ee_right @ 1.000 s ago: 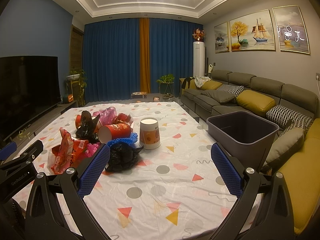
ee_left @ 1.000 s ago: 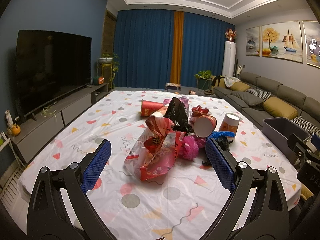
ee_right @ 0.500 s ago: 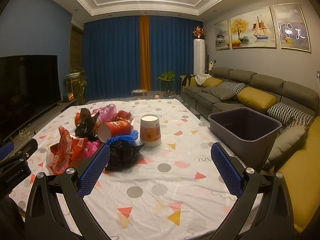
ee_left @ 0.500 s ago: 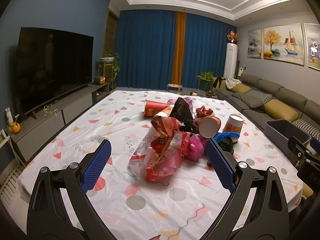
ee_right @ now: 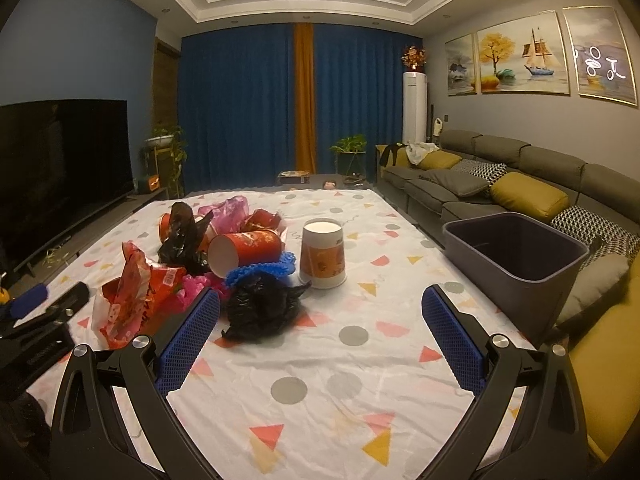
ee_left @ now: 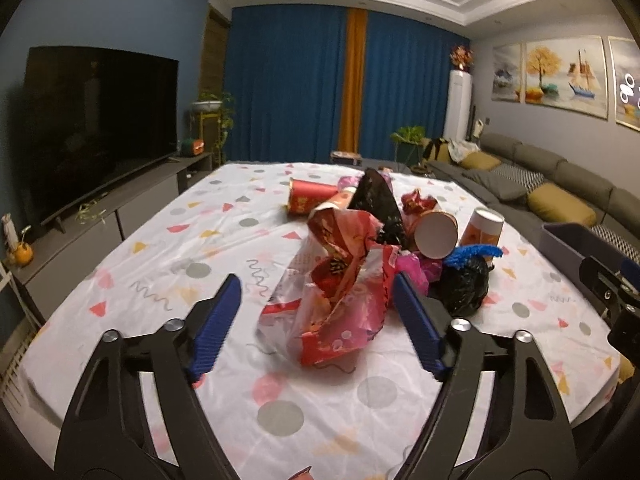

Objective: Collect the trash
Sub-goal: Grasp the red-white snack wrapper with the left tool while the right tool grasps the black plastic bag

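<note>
A heap of trash lies on the table: a crumpled red plastic wrapper (ee_left: 340, 280), a black bag (ee_left: 464, 284), red paper cups (ee_left: 436, 234) and an upturned orange-and-white cup (ee_right: 323, 253). My left gripper (ee_left: 316, 300) is open, its jaws standing on either side of the red wrapper's near end without touching it. My right gripper (ee_right: 320, 320) is open and empty, above the cloth just right of the black bag (ee_right: 260, 308). The grey bin (ee_right: 516, 248) stands off the table's right edge.
The table wears a white cloth (ee_right: 320, 380) with coloured shapes. A TV (ee_left: 96, 120) on a low cabinet runs along the left; a grey sofa (ee_right: 520, 176) with cushions runs along the right. The left gripper shows in the right wrist view (ee_right: 44, 308).
My left gripper has moved forward and lower, so the red wrapper now sits between its jaws. My right gripper has edged slightly forward toward the heap.
</note>
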`<state>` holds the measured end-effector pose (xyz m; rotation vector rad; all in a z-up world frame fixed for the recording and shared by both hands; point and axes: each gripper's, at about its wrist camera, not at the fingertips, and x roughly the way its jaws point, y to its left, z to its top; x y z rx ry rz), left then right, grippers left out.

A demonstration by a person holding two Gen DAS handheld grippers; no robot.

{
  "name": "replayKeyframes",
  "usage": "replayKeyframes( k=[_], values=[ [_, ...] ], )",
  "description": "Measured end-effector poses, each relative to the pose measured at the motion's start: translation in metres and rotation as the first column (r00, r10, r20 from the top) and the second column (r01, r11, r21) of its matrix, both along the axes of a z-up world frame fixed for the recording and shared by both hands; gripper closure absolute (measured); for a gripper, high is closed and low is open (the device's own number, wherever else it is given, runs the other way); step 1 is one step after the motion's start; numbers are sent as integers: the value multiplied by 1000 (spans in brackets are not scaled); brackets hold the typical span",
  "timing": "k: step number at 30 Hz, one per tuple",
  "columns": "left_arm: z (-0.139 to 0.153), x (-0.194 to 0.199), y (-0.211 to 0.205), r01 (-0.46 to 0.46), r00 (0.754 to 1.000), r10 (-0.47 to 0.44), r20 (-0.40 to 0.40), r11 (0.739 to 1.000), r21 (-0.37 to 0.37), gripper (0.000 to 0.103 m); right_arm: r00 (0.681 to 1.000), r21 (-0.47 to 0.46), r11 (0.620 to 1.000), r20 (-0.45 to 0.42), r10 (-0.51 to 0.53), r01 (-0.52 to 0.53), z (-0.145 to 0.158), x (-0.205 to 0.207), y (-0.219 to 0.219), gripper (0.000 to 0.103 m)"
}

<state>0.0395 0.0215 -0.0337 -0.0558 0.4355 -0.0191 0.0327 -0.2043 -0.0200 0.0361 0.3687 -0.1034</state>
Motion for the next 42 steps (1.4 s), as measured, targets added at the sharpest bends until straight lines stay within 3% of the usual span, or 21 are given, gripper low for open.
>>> replayKeyframes(
  k=[6,13,16,21,28,34,40,41,42],
  values=[
    [-12,40,-11,30,996,-27,-87,999,37,54,1000,-3,1000,-16,18,-18,-6,19,3,5],
    [-24,69,-5,46,983,-50,-180,999,-24,81,997,7,998,-44,61,-61,-12,50,10,13],
    [-26,72,-2,57,980,-64,-187,998,-41,90,995,3,997,-64,73,-73,-15,66,14,26],
    [-20,70,7,70,984,-82,-161,994,-85,96,983,44,992,-134,122,-117,-28,87,20,36],
    [6,52,24,73,994,-85,-74,986,-151,96,969,22,989,-201,145,-144,-41,104,33,37],
    [16,44,35,77,995,-86,-44,980,-184,96,949,4,986,-270,163,-168,-51,118,42,37],
    [18,40,36,75,995,-87,-49,977,-200,96,932,20,983,-316,179,-182,-56,127,41,62],
    [18,41,37,74,995,-85,-49,978,-196,96,932,22,982,-313,184,-186,-56,126,41,70],
    [17,40,37,73,995,-84,-49,978,-194,96,931,24,981,-312,190,-192,-56,125,41,85]
  ],
)
